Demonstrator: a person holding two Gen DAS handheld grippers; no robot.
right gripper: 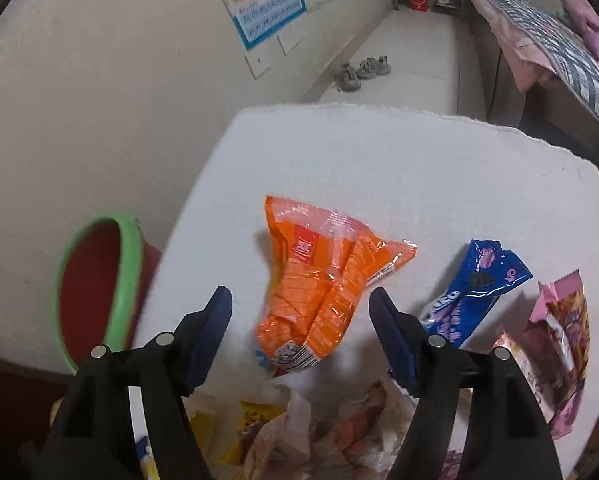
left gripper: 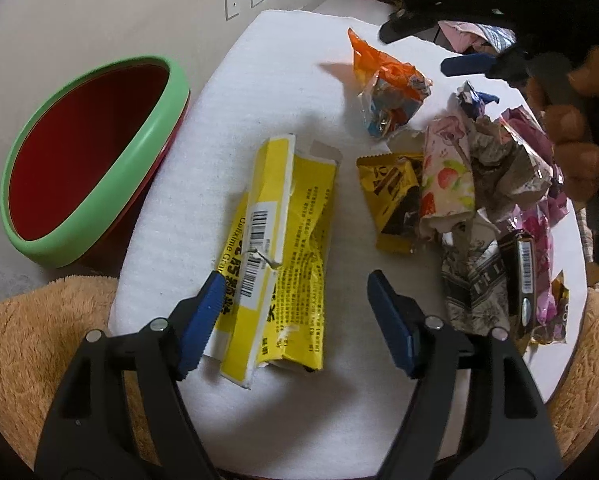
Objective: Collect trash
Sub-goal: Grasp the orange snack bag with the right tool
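Bin (left gripper: 95, 164) at table's (left gripper: 259, 60) left edge looked bare; wrappers all remained on table. Left gripper (left gripper: 295, 316) spread over yellow wrapper (left gripper: 295, 236), right gripper (right gripper: 301, 336) spread over orange wrapper (right gripper: 319, 280); neither grasped anything.

Left gripper (left gripper: 295, 292) arms cut off by bottom edge of left wrist view. Yellow wrapper (left gripper: 283, 236) partly behind left finger pad. Right gripper (left gripper: 459, 46) body runs off top right corner; hand (left gripper: 571, 132) on it only partly seen. Wrapper pile (left gripper: 495, 184) overlaps, lower pieces hidden. Bin (right gripper: 99, 284) blurred in right wrist view, near side behind gripper arm. Crumpled wrappers (right gripper: 299, 432) at bottom edge blurred, cut off. Poster (right gripper: 259, 0) text too small to read.
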